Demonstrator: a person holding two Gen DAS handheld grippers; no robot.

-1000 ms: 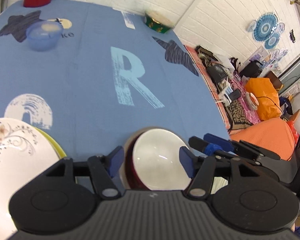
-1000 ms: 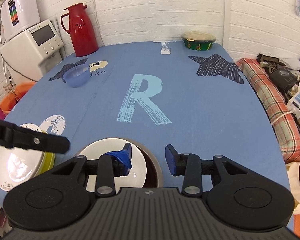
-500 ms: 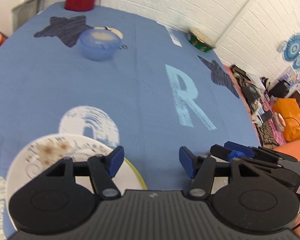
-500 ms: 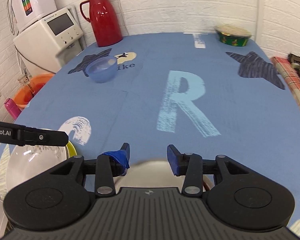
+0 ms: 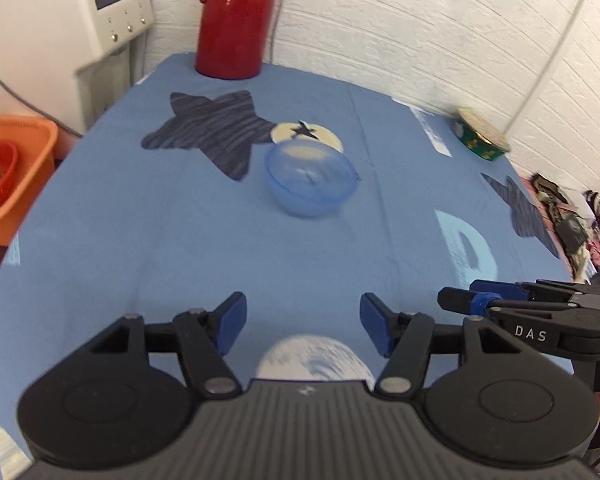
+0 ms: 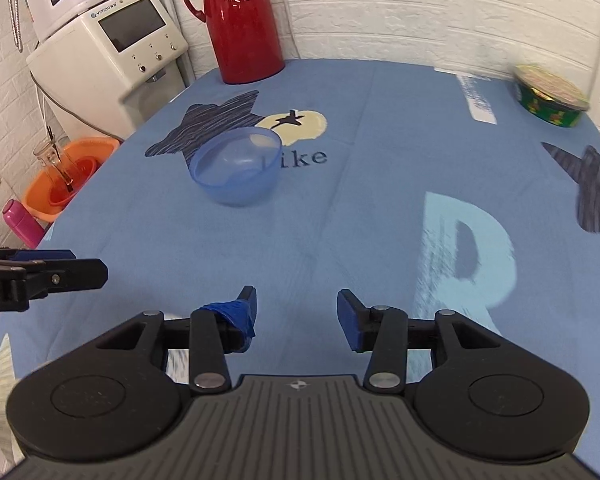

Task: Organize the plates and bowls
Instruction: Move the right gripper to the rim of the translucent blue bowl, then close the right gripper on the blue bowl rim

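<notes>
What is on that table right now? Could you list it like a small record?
surface: blue tablecloth with star and letter prints
bowl: translucent blue bowl, upright, apparently empty, mid-table
far edge: red thermos jug, green tin
left gripper: open, holding nothing
right gripper: open, holding nothing
beside table: white appliance, orange basin

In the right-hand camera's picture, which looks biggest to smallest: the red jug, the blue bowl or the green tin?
1. Red jug, though its top is cut off.
2. Blue bowl.
3. Green tin, blurred and farther off, so its true size is unsure.
</notes>
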